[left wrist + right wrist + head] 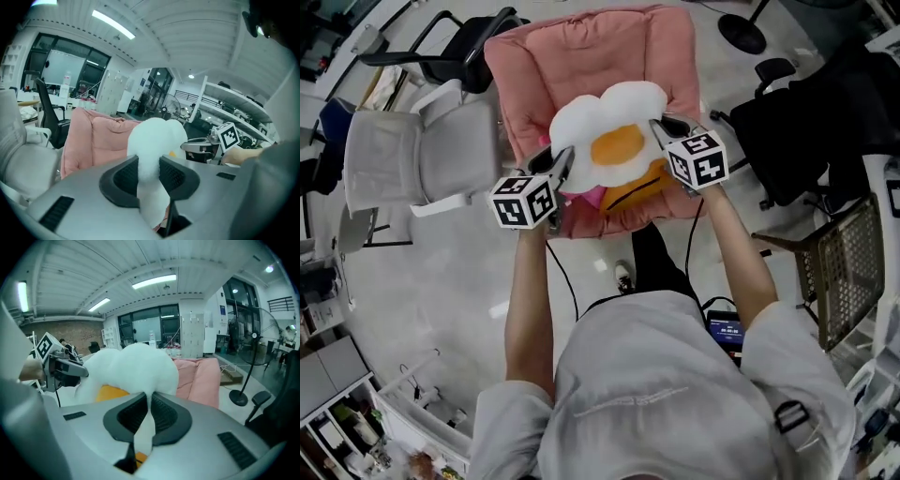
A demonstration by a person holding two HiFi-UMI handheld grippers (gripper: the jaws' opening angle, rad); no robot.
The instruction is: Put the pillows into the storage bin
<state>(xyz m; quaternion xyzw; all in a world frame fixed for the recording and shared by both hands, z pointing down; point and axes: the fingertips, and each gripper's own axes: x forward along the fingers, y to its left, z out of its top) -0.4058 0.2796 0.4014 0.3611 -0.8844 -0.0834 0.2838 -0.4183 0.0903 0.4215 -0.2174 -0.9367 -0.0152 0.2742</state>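
Observation:
A white fried-egg pillow (609, 131) with an orange yolk is held up between both grippers over a pink cushioned chair (581, 56). My left gripper (561, 167) is shut on the pillow's white left edge (152, 154). At the pillow's right edge (140, 366), my right gripper (661, 127) pinches the thin white rim. An orange pillow (639, 192) and a pink one (592, 197) lie on the seat under it. No storage bin shows in any view.
A grey armchair (403, 159) stands left of the pink chair, a black office chair (459, 47) behind it. At the right are a dark chair (806, 122) and a mesh chair (848, 262). A fan stand (241, 397) stands on the floor beyond the pink chair.

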